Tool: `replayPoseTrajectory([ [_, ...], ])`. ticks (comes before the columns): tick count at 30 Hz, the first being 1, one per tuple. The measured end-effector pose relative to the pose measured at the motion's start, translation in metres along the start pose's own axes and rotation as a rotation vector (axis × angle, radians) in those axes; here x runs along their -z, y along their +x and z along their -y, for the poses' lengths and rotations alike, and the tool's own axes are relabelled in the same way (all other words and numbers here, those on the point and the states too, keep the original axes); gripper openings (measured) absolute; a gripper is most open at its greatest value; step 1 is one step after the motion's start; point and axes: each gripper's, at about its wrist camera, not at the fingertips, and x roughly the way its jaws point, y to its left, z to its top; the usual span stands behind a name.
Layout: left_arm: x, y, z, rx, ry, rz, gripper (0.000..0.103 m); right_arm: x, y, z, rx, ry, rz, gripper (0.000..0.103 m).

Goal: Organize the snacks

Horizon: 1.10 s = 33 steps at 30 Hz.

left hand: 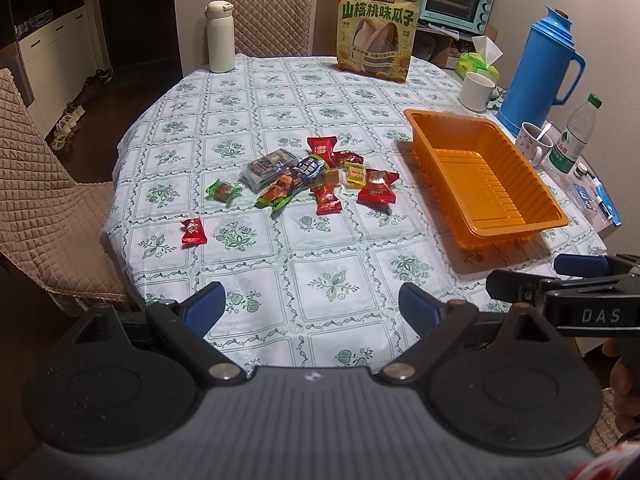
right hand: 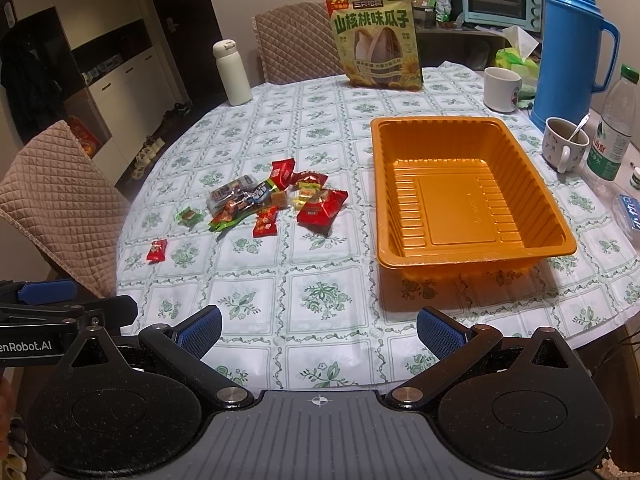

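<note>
A pile of small wrapped snacks (left hand: 308, 176) lies mid-table; it shows left of centre in the right wrist view (right hand: 276, 200). One red snack (left hand: 193, 231) lies apart at the left (right hand: 157, 250). An empty orange tray (left hand: 480, 172) stands to the right of the pile (right hand: 460, 192). My left gripper (left hand: 314, 306) is open and empty above the near table edge. My right gripper (right hand: 320, 328) is open and empty, near the tray's front side. The snacks are well ahead of both.
A big green seed bag (left hand: 376, 32) stands at the back. A white flask (left hand: 220, 36) is back left. A blue thermos (right hand: 572, 44), mugs (right hand: 564, 144), a water bottle (right hand: 614, 128) and tissues crowd the right edge. Quilted chairs (left hand: 48, 208) stand left and behind.
</note>
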Motion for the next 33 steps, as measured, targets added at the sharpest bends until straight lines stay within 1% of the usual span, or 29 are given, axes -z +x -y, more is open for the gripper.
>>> replayPoseTrajectory([
  [22, 0.003, -0.003, -0.001, -0.014, -0.012, -0.006, 0.093, 0.003, 0.004, 0.0, -0.016, -0.009, -0.009, 0.103],
  [33, 0.001, 0.005, -0.014, -0.011, -0.033, -0.018, 0.093, 0.0, 0.009, 0.0, -0.032, 0.006, -0.006, 0.103],
])
